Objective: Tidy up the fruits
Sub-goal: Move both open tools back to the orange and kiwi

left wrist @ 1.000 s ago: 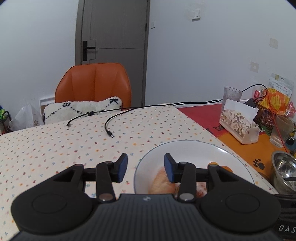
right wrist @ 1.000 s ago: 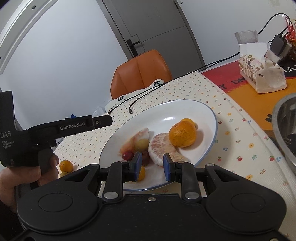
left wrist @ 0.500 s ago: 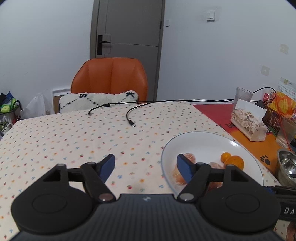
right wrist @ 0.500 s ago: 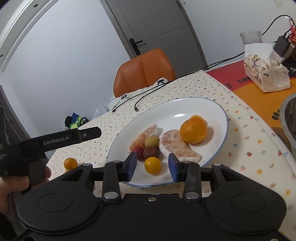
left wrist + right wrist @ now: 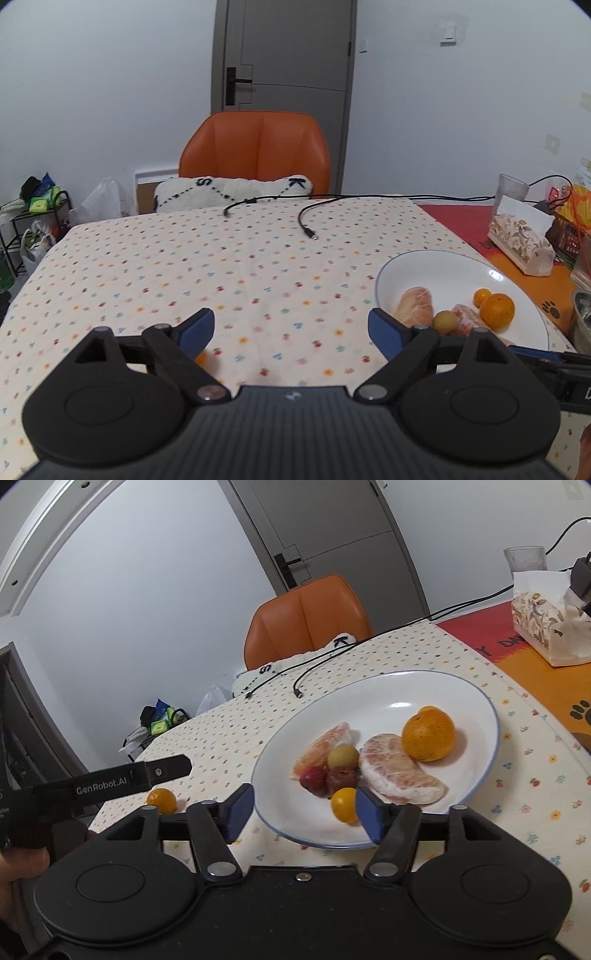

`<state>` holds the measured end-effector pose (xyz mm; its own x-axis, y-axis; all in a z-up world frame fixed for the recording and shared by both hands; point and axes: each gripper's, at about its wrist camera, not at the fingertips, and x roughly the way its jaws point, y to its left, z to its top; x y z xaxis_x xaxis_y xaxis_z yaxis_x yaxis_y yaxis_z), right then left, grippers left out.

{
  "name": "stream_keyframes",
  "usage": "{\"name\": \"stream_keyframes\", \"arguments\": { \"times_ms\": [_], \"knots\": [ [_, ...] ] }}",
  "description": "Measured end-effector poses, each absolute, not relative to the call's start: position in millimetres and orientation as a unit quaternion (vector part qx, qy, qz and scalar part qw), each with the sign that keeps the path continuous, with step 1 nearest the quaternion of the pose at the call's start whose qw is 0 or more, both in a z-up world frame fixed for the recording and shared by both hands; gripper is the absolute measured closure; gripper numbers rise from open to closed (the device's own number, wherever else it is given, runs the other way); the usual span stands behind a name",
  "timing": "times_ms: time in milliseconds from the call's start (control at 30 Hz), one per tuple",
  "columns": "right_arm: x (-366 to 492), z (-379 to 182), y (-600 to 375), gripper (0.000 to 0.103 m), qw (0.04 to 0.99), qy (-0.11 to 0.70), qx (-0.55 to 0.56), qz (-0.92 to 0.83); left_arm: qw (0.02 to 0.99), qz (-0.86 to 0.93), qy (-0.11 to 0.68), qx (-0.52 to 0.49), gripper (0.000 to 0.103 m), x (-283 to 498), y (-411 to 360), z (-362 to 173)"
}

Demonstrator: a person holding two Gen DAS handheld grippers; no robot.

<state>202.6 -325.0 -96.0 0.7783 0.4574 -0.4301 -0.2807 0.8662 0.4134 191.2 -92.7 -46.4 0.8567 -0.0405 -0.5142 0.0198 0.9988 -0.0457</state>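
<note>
Kumquat stray on tablecloth, outside plate. Left gripper wide open, empty; right gripper likewise. Next: lower over it, pinch gently.

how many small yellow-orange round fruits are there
3: one at the plate's near rim, one behind the big orange, one on the tablecloth left of the plate. Others may be hidden.

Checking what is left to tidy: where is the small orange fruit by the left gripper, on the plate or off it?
Off. The small orange fruit lies on the dotted tablecloth, left of the white plate rim, apart from it.
</note>
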Motion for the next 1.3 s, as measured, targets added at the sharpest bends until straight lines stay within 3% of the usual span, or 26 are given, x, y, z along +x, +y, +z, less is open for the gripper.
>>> {"name": "stream_keyframes", "arguments": {
  "times_ms": [100,367,1300],
  "knots": [
    [202,-95,-320,0.03,0.928,0.266,0.166,0.202,0.963,-0.009,0.268,-0.023,0.013,185,-84,-47],
    [201,-93,-304,0.015,0.926,0.264,0.162,0.214,0.962,0.007,0.273,-0.031,0.012,173,-61,-50],
    [197,-86,-234,0.014,0.914,0.27,0.115,0.281,0.957,0.026,0.285,-0.052,0.015,151,-11,-73]
  ]
}}
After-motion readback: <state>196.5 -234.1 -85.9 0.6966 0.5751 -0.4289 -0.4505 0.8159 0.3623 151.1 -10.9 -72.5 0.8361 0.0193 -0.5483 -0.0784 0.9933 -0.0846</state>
